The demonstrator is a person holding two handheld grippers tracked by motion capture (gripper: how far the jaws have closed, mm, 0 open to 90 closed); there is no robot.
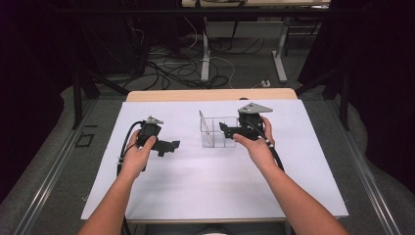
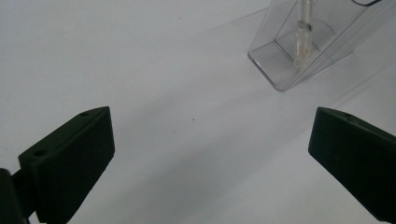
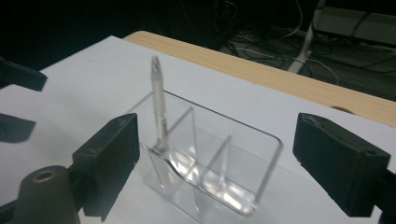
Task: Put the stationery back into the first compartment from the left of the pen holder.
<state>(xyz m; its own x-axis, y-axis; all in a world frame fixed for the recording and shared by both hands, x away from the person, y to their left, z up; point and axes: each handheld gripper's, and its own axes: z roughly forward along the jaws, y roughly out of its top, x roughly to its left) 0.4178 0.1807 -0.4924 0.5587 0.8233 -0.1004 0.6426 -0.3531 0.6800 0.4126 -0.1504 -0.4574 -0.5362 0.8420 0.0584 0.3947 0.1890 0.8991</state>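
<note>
**Clear plastic pen stands in the organizer; the right claw is off it**

Clear plastic is the material of both things in hand: a small divided organizer (image 3: 219, 163) on the white sheet (image 1: 195, 181) that covers the counter, and a slim transparent pen (image 3: 159, 107) that stands tilted in the organizer's end compartment, on the side toward the left claw. Its tip rests on the floor of that compartment and its top leans above the rim.

The placing looks done. The right claw (image 1: 226, 131) has its jaws spread wide, nothing between them, and sits just beside the organizer with the pen in front of it, apart from both pads. The left claw (image 1: 169, 146) is also released and empty, well apart from the organizer and held low over the sheet.

What may be left, by my reading, is to draw the right claw clear without nudging the light organizer or tipping the leaning pen. The other compartments look empty.

Nothing else lies on the sheet. Beyond the counter's wooden edge (image 1: 210, 94) are cables (image 1: 171, 68) and table legs on the floor, out of the way.
</note>
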